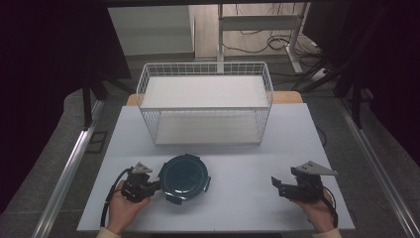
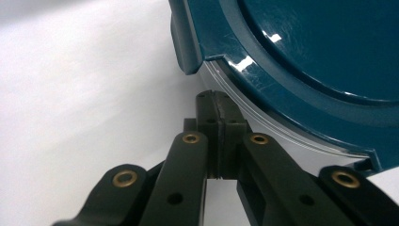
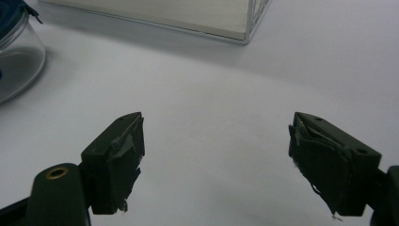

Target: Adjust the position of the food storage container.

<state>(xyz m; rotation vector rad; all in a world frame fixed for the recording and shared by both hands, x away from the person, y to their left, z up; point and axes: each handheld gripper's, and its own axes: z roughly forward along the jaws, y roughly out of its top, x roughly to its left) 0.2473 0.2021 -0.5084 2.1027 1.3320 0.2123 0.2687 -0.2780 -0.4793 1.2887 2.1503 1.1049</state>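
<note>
A round clear container with a dark teal clip-on lid (image 1: pixel 184 177) stands on the white table, near the front left. My left gripper (image 1: pixel 156 186) is at its left side, held in a hand. In the left gripper view the jaws are pressed together with nothing between them, and my left gripper (image 2: pixel 217 100) has its tips right against the clear wall just under the lid's rim (image 2: pixel 301 70). My right gripper (image 1: pixel 277 187) rests at the front right, well apart from the container. Its jaws stand wide apart over bare table, so my right gripper (image 3: pixel 216 141) is open and empty.
A white two-tier wire rack (image 1: pixel 205 101) stands at the back middle of the table (image 1: pixel 247 208); its corner (image 3: pixel 244 28) and the container (image 3: pixel 19 56) show far off in the right gripper view. Bare table lies between the two grippers.
</note>
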